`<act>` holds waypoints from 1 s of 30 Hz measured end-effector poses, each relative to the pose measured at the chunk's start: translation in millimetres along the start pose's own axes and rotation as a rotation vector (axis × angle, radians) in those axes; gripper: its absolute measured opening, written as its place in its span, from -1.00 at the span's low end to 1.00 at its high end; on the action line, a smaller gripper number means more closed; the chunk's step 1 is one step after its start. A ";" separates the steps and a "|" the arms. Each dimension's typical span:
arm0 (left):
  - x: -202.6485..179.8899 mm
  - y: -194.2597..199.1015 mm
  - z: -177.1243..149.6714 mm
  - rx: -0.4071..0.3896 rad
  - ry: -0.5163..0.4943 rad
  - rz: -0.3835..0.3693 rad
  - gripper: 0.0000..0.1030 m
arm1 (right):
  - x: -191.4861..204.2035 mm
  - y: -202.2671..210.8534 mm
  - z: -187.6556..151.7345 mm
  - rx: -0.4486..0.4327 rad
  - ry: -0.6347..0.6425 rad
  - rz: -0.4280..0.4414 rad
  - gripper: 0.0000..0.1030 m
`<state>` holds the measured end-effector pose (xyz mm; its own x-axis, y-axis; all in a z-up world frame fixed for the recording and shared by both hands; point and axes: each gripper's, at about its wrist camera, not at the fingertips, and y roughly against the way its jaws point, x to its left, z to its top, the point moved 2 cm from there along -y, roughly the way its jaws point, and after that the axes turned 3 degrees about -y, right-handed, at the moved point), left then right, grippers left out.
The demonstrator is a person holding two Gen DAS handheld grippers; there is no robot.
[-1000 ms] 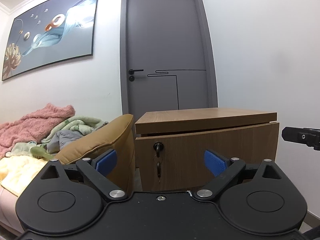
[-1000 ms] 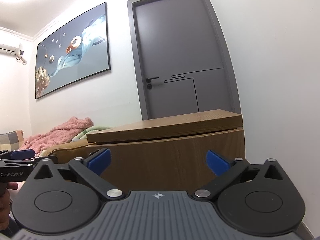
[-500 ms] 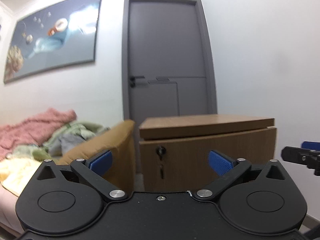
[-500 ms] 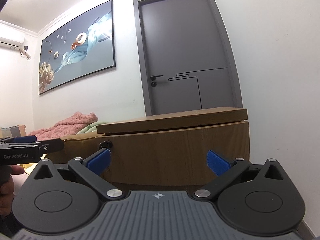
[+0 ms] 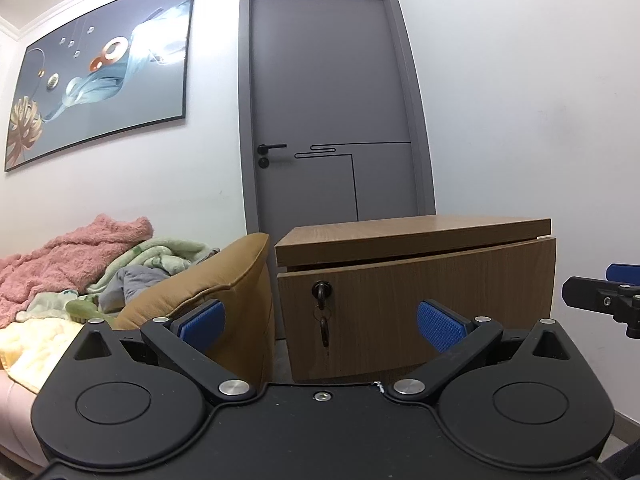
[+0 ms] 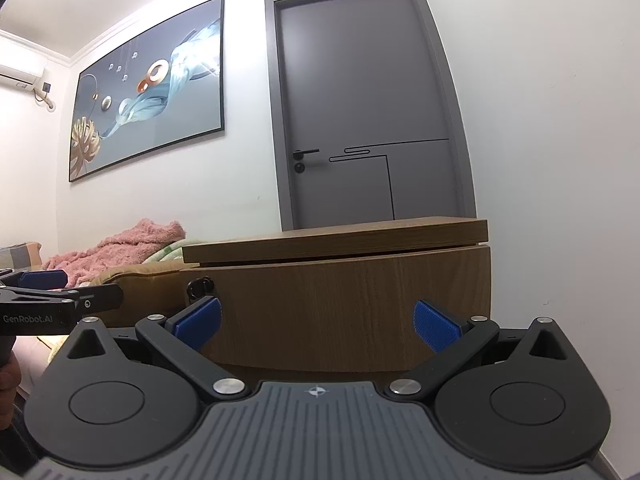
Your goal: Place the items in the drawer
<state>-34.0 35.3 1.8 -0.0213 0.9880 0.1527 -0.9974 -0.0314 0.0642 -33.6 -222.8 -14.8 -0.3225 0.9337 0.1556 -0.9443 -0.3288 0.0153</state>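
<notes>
The left gripper (image 5: pixel 322 326) is pointing level at the front of a wooden cabinet (image 5: pixel 416 304), its two blue pads (image 5: pixel 202 322) standing wide apart with nothing between them. Through the gap, the cabinet's drawer front (image 5: pixel 440 296) is showing closed under the overhanging top, with a key (image 5: pixel 322 292) sitting in the lock near the drawer front's left edge and a second key dangling below it on a ring. The gripper is hanging clear of the cabinet, not touching it.

The right gripper (image 6: pixel 316 322) is also aiming level at the cabinet (image 6: pixel 340 308), a little further toward the cabinet's right side, and its blue pads (image 6: pixel 434 326) are likewise spread wide and holding nothing. The lock (image 6: pixel 200 286) is sitting just above its left pad. In this view the left gripper's finger is reaching in from the left edge at about the height of the lock, and part of a hand (image 6: pixel 8 372) is gripping its handle below. In the left wrist view the right gripper's fingertip (image 5: pixel 600 296) is poking in from the right edge, just beyond the cabinet's right side.

To the left of the cabinet, a tan cushioned armrest (image 5: pixel 208 288) is pressing close to its side, with a pink blanket (image 5: pixel 68 256) and other bedding piled beyond. Behind the cabinet a grey door (image 5: pixel 328 120) is standing shut, and a framed painting (image 5: pixel 100 72) is hanging on the wall further left. No items for the drawer are visible in either view.
</notes>
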 end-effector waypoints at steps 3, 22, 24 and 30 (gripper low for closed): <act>1.6 -1.6 -0.1 0.008 0.014 0.008 0.99 | 0.1 0.3 -0.7 0.002 0.005 -0.006 1.00; 3.4 -7.9 -0.7 0.032 0.045 0.036 0.99 | 1.1 -0.8 -4.0 0.028 0.025 -0.034 1.00; 3.7 -8.8 -0.8 0.036 0.047 0.037 0.98 | 1.6 -0.5 -4.1 0.030 0.025 -0.036 1.00; 3.4 -9.3 0.1 0.036 0.048 0.037 0.99 | 2.8 -0.6 -4.5 0.034 0.027 -0.040 1.00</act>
<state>-24.8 38.9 1.8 -0.0625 0.9921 0.1087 -0.9928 -0.0730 0.0952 -34.2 -219.3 -18.9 -0.2871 0.9493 0.1278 -0.9537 -0.2957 0.0544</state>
